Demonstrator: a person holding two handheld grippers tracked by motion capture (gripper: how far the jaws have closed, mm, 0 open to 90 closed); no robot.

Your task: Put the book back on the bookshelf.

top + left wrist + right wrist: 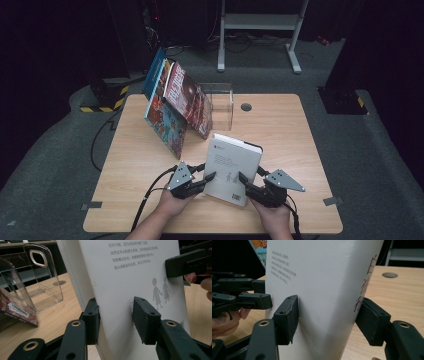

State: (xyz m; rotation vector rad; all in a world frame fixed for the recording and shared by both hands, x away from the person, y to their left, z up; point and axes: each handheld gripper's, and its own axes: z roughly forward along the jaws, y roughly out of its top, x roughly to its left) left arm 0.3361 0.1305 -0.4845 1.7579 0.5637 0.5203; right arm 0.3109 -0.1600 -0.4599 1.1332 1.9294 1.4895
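Observation:
A thick white book with small printed text and two little grey figures on its cover stands tilted at the table's near middle. My left gripper grips its lower left edge; in the left gripper view the pads press on the cover and the page side of the book. My right gripper clamps the lower right corner. In the right gripper view its jaws straddle the book, one pad on the cover and the other by the red characters on the spine.
Several colourful books lean against a clear acrylic stand at the back left of the wooden table. A round cable hole lies behind the stand. A metal frame stands on the floor beyond.

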